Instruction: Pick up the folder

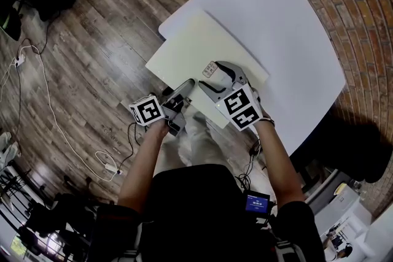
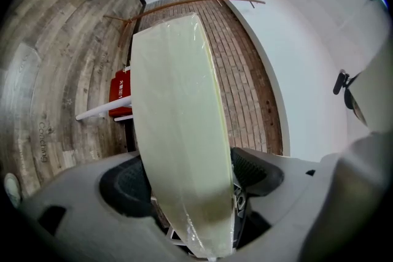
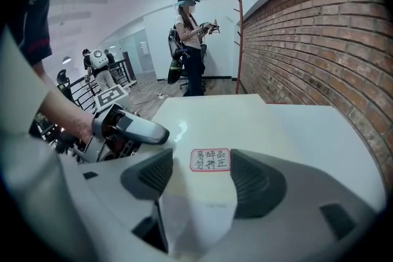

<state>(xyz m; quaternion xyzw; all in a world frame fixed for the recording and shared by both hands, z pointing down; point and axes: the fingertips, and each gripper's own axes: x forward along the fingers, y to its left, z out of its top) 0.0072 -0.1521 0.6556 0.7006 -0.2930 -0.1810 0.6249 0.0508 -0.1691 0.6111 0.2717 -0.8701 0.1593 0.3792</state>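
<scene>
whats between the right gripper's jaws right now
The folder. In the right gripper view its cream face, bearing a red-bordered sticker, fills the gap of the right gripper, whose jaws stand apart on either side.

- Black short-sleeved top (image 1: 196,205), with pale trousers (image 1: 195,141) below it.
- A thin dark band (image 1: 266,122) circles the right wrist.
- At the waist, a small black unit (image 1: 256,202) with a lit blue screen; black cables (image 1: 249,162) loop just above it.
- Left gripper (image 1: 188,85): grey and black body, white marker cube (image 1: 146,111) printed with black squares.
- Right gripper (image 1: 213,79): light grey shell, its own cube (image 1: 241,108) showing two black-and-white markers.
- Fingers (image 2: 129,181): pale grey moulded shells with black ribbed pads (image 3: 150,173) set in.
</scene>
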